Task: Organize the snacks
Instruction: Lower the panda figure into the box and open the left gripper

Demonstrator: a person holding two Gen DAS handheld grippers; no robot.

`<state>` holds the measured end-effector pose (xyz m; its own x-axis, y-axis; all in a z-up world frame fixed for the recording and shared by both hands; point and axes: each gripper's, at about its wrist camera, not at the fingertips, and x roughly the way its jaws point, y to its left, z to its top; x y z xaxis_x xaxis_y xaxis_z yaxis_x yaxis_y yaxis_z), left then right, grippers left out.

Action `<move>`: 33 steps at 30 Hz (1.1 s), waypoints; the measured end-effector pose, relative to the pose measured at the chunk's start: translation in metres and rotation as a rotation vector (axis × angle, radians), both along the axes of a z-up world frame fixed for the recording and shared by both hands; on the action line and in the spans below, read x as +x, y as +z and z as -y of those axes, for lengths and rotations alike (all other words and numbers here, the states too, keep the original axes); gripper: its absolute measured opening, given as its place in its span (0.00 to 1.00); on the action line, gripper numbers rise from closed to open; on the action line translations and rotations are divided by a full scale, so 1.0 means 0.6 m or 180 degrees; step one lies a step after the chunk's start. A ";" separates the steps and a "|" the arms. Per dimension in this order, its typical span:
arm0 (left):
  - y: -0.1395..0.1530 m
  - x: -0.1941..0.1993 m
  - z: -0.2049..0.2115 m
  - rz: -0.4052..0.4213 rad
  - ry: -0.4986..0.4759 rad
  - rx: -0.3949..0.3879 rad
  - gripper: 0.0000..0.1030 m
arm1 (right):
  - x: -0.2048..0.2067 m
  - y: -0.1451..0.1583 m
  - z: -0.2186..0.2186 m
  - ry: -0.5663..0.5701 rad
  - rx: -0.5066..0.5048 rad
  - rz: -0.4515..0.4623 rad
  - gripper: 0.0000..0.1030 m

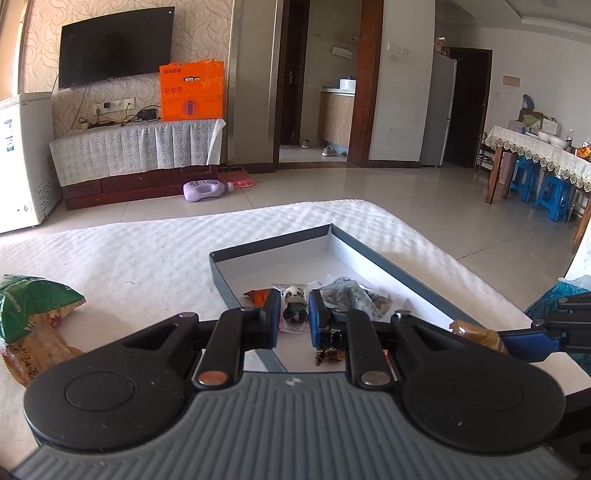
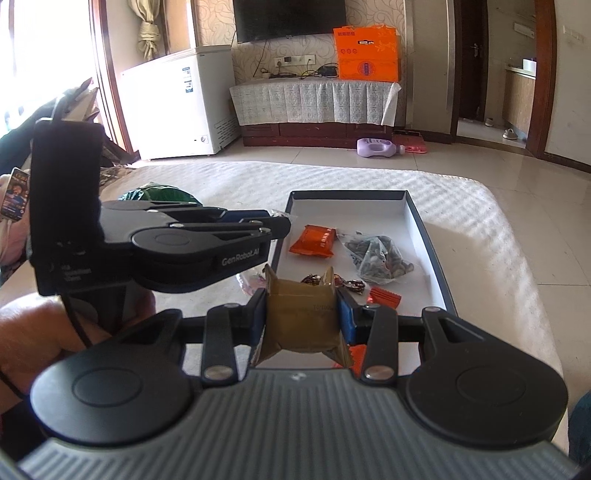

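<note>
1. Brown packet (image 2: 301, 314), clamped in the right gripper (image 2: 301, 317) at the tray's (image 2: 424, 236) near edge: light, crinkly; hold mid-body.
2. Left gripper (image 1: 294, 314) is closed, seemingly on the panda sachet (image 1: 294, 304).

Home, living room. Wall-mounted TV (image 1: 116, 55) on patterned wallpaper, low TV cabinet (image 1: 136, 162) under a cloth cover, orange gift box (image 1: 192, 91) on top. White chest freezer (image 2: 177, 107) beside it, curtain (image 2: 147, 29) tied back at the window. Dining table (image 1: 535, 155) with lace cloth, blue stools (image 1: 554, 192) tucked underneath. Fridge (image 1: 439, 107) by a doorway, slippers (image 1: 328, 150) on the tiled floor. Work surface is a white textured table cover (image 1: 147, 251).
</note>
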<state>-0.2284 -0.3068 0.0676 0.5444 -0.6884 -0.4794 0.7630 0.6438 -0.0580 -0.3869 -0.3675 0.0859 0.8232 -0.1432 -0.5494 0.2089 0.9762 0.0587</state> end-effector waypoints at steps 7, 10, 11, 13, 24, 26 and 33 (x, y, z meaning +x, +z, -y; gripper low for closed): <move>-0.013 -0.007 0.030 -0.0090 -0.0053 -0.0020 0.18 | -0.009 -0.006 0.019 -0.0102 0.0011 -0.0043 0.41; -0.019 -0.009 0.042 -0.0111 -0.0076 -0.0016 0.18 | -0.011 -0.009 0.026 -0.0136 0.0017 -0.0066 0.41; -0.021 -0.009 0.046 -0.0114 -0.0082 -0.0013 0.18 | -0.011 -0.009 0.028 -0.0146 0.0016 -0.0075 0.41; -0.024 -0.008 0.053 -0.0131 -0.0093 -0.0005 0.18 | -0.011 -0.011 0.033 -0.0163 0.0019 -0.0091 0.41; -0.051 0.015 0.081 -0.0293 -0.0125 0.0044 0.19 | -0.020 -0.013 0.052 -0.0285 0.0078 -0.0104 0.41; -0.056 0.017 0.086 -0.0316 -0.0134 0.0067 0.19 | -0.020 -0.013 0.053 -0.0282 0.0087 -0.0104 0.41; -0.078 0.032 0.105 -0.0428 -0.0096 0.0142 0.19 | -0.020 -0.016 0.054 -0.0262 0.0092 -0.0130 0.41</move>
<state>-0.2094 -0.3699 0.0210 0.4526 -0.6799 -0.5770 0.7694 0.6248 -0.1328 -0.3989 -0.4001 0.0762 0.7861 -0.1931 -0.5871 0.2912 0.9536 0.0763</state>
